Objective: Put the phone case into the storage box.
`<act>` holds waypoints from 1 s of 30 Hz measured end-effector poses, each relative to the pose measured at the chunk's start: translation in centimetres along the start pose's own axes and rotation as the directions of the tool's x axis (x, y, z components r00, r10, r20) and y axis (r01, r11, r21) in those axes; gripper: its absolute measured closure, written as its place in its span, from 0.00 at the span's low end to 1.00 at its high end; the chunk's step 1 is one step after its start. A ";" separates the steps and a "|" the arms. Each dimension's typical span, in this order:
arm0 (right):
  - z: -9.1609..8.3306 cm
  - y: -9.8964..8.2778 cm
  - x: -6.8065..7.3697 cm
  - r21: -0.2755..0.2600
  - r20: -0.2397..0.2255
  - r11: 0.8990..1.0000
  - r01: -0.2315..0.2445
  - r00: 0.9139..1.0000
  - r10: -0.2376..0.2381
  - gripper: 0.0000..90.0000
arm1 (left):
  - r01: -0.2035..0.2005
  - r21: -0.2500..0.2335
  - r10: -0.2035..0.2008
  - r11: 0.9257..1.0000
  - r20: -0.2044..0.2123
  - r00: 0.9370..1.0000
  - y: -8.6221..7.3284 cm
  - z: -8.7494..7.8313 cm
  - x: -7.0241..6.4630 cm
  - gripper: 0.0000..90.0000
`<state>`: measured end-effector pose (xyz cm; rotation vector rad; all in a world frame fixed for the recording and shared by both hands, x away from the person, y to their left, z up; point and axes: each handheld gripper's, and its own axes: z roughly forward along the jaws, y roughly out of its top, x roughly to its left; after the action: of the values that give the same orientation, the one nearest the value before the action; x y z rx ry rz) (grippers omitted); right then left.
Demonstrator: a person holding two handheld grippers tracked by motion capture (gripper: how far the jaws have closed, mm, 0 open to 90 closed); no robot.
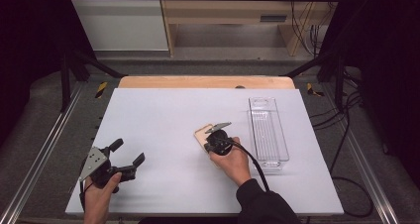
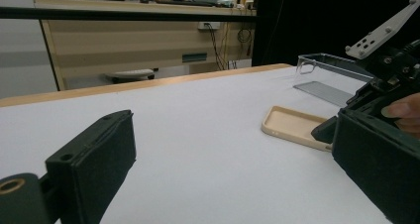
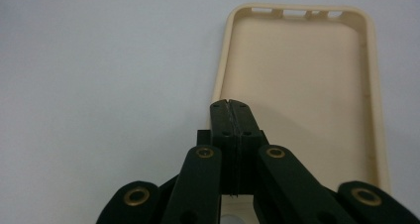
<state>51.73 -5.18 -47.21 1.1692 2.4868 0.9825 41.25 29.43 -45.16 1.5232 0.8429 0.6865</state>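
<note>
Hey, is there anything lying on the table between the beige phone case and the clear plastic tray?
Nothing visible. In the high view, only bare white table surface separates the phone case from the clear tray to its right. The shut right gripper sits at the case's near rim.

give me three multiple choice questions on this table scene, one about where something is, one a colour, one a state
1. Where does the clear tray lie relative to the phone case?
A. to its right in the high view
B. to its left
C. on top of it

2. What colour is the phone case?
A. red
B. beige
C. blue

3. How do the left gripper jaws stand?
A. shut on the case
B. shut on the tray
C. open, with nothing between them

Answers:
1 A, the high view shows the tray to the right of the case.
2 B, the right gripper view shows its pale beige inside.
3 C, its two black jaws stand wide apart over bare white table.
</note>
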 end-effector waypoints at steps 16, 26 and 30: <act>-0.8 -1.5 2.9 -0.002 -0.120 0.999 0.050 0.992 -0.049 1.00 | -0.012 0.012 0.012 1.000 0.009 1.000 0.0 0.2 -0.3 0.03; -1.0 -2.2 5.6 0.003 -0.207 0.993 0.119 0.971 -0.116 1.00 | -0.012 0.013 0.012 1.000 0.012 1.000 0.0 0.2 -0.4 0.03; -1.1 -2.4 6.5 -0.001 -0.218 0.991 0.133 0.967 -0.130 1.00 | -0.018 0.016 0.018 1.000 0.012 1.000 0.0 0.2 -0.5 0.03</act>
<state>45.55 -1.95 -47.48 0.9293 2.7030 1.1111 41.14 28.90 -45.19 1.5495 0.8283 0.6849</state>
